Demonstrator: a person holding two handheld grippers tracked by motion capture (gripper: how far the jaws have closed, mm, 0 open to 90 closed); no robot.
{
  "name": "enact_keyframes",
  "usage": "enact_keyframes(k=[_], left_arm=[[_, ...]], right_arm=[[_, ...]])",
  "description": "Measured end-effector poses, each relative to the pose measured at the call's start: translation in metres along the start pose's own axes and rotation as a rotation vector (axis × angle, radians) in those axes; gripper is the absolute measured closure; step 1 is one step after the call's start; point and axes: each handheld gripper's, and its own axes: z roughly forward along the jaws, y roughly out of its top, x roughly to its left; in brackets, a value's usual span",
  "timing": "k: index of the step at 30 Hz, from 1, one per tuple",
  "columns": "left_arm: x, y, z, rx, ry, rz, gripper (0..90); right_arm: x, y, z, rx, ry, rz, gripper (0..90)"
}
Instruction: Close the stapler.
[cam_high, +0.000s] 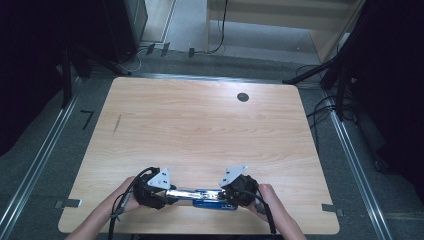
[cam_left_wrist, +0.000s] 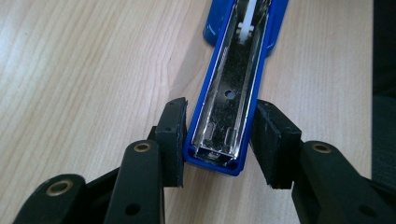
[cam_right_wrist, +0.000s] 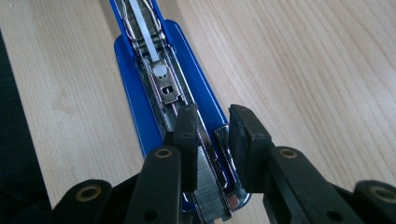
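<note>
A blue stapler (cam_high: 209, 195) lies opened out flat near the table's front edge, between my two grippers. In the left gripper view its blue cover arm with the shiny inner channel (cam_left_wrist: 229, 93) runs away from me, and my left gripper (cam_left_wrist: 219, 140) is shut on that arm's near end, with a pad pressed on each side. In the right gripper view the blue base (cam_right_wrist: 140, 107) carries the metal magazine with a strip of staples (cam_right_wrist: 208, 186). My right gripper (cam_right_wrist: 212, 135) is shut across that magazine. From above, the left gripper (cam_high: 172, 192) and right gripper (cam_high: 225, 195) face each other.
The wooden table (cam_high: 200, 125) has a dark round hole (cam_high: 243, 97) at the back right and a short dark mark (cam_high: 116, 124) at the left. Floor rails and cables run along both sides. The front edge is just behind my hands.
</note>
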Motion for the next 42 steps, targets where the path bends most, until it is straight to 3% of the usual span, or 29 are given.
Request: enact_keyframes(k=[13,21,29,35,42], left_arm=[[-0.001,0.006,-0.011,-0.044,0.0,0.019,59.2],[-0.003,0.005,-0.014,-0.055,0.008,0.023,59.4],[-0.006,0.007,-0.016,-0.062,0.028,0.041,59.5],[-0.009,0.011,-0.022,-0.099,0.029,0.037,60.3],[-0.012,0.015,-0.023,-0.1,0.047,0.05,60.4]], right_arm=[[-0.001,-0.002,0.0,-0.011,0.014,0.011,75.3],[-0.003,0.003,-0.004,-0.025,0.016,-0.012,71.8],[0.0,0.009,-0.002,-0.004,0.003,-0.031,70.8],[-0.001,0.008,-0.002,-0.041,0.034,-0.004,71.7],[0.013,0.017,0.0,-0.107,0.045,-0.034,77.3]])
